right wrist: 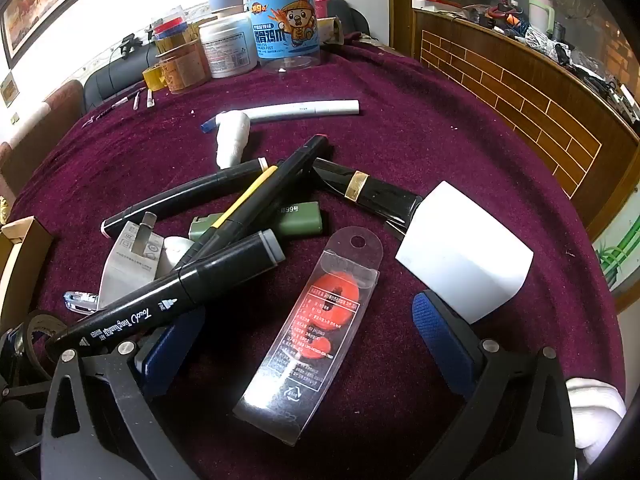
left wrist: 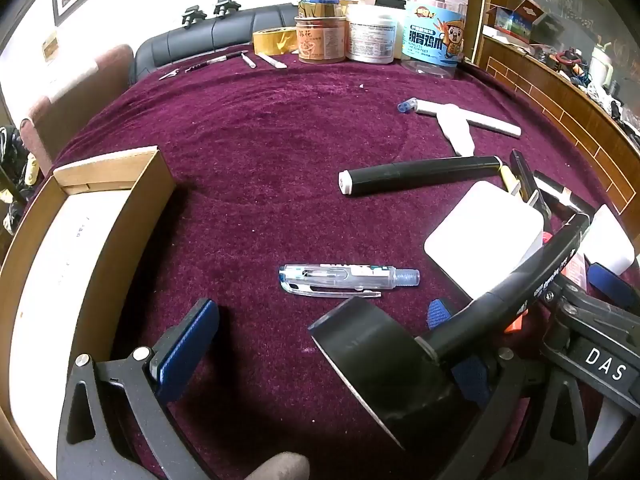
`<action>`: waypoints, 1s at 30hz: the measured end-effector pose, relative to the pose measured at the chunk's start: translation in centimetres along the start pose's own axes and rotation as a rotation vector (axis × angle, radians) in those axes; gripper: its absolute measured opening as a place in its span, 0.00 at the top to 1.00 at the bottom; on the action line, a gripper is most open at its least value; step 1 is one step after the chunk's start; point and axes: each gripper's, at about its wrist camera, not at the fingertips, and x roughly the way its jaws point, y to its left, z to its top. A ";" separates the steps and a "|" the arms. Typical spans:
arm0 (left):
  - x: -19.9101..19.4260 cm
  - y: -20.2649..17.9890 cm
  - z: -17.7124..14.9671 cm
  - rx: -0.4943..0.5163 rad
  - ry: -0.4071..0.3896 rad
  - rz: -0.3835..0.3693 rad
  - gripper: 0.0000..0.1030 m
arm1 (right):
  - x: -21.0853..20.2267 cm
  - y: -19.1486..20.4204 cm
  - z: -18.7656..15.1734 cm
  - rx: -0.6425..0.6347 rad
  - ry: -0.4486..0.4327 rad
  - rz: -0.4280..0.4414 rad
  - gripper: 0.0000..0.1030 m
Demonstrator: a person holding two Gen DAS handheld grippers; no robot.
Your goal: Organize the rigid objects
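In the left wrist view my left gripper (left wrist: pixel 320 316) stands open over the purple cloth. A black tape roll (left wrist: pixel 380 368) lies between its fingers, close to the right one. A clear pen (left wrist: pixel 348 278) lies just ahead, and an open cardboard box (left wrist: pixel 132 216) sits at the left. In the right wrist view my right gripper (right wrist: pixel 308 316) is open around a clear blister pack with an orange item (right wrist: pixel 316 320) lying flat. A black Touch marker (right wrist: pixel 168 292) lies across its left finger. A white box (right wrist: pixel 464 252) stands at the right fingertip.
A pile of markers, a green lighter (right wrist: pixel 296 218), a black pen with a gold band (right wrist: pixel 360 186) and a white charger plug (right wrist: pixel 128 264) lies mid-table. A white marker (right wrist: pixel 304 110) is farther back. Jars (right wrist: pixel 284 20) and tape line the far edge. A wooden counter (right wrist: pixel 520 92) runs along the right.
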 end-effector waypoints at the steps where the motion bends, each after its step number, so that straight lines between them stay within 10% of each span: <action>1: 0.0 0.0 0.0 -0.001 0.005 0.000 0.01 | 0.0 0.0 0.0 -0.003 0.000 -0.004 0.00; 30: 0.0 0.0 0.0 -0.002 0.003 0.002 0.01 | 0.1 0.1 -0.1 -0.003 0.001 -0.004 0.00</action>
